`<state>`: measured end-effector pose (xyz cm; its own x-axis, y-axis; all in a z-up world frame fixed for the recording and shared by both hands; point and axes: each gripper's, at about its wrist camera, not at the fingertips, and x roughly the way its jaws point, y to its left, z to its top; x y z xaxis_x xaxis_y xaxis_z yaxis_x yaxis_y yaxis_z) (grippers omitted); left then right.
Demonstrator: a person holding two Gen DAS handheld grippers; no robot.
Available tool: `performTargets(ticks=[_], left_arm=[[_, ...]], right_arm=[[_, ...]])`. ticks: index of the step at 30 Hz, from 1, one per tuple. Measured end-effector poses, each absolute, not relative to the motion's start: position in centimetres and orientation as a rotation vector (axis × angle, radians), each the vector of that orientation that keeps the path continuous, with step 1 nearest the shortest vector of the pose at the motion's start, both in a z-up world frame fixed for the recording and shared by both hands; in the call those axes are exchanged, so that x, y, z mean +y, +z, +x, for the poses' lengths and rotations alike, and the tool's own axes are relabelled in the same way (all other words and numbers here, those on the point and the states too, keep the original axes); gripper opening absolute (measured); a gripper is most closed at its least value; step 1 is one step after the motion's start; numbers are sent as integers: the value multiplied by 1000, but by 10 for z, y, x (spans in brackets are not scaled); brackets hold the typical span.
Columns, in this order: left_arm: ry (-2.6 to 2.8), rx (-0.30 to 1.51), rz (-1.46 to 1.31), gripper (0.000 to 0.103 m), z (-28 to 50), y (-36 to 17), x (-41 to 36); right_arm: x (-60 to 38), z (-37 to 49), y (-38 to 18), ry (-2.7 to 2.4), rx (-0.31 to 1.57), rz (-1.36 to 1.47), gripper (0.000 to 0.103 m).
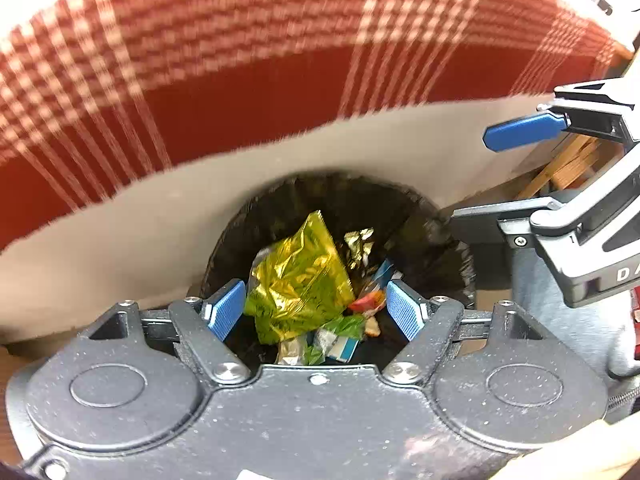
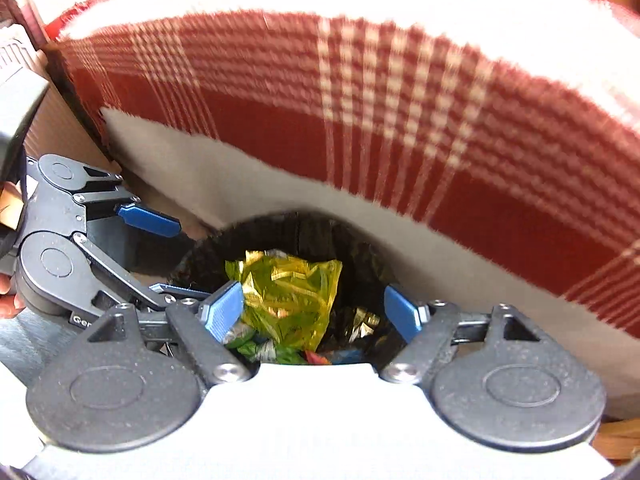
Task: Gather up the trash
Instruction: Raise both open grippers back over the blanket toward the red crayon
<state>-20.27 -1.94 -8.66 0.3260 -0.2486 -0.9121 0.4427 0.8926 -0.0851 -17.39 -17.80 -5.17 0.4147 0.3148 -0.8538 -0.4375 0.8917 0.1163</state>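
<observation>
A red-and-white checked cloth (image 1: 248, 64) with a pale fleecy border hangs behind everything, and below it on the floor stands a bin (image 1: 432, 232) lined with a black bag. You are holding both tools over its mouth, looking down into it.

The trash is already inside. A crumpled yellow-green wrapper (image 1: 300, 280) lies on top of the heap, with a scrap of silver foil (image 1: 360, 244) beside it and smaller packets in red, green and blue underneath.

Your left gripper (image 1: 316, 310) hangs above the bin with its jaws apart and nothing between the blue pads (image 1: 228, 308); the wrapper seen between them lies lower down, in the bin. Your right gripper (image 2: 316, 312) is the same: jaws spread, empty, the wrapper below it. From the left camera it shows at the right edge, also spread wide.

The drop looks done, so this seems to be the end of a deposit step. Neither view shows any litter outside the bin, so I cannot tell whether more remains. Your next move should be to lift both tools clear of the liner without snagging it, then look around the floor and the furniture for anything left to gather.
</observation>
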Motion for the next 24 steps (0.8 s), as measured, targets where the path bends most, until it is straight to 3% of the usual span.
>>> performTargets(ticks=[5,17,20,24], left_arm=[[-525,1054,182,83,-219,-39,-14],[-500,778,82,95,-191,56,-1],[-433,703,69,96,-173,68,2],[-354,630,11,99,-140,77,8]], right_arm=[[-188,-199,-8,490,852,-129,97],[-224,-180,70,312,554,-16,99],[-234,-161,72,267,540,27,97],[-240,-136,74,222,533,28,86]])
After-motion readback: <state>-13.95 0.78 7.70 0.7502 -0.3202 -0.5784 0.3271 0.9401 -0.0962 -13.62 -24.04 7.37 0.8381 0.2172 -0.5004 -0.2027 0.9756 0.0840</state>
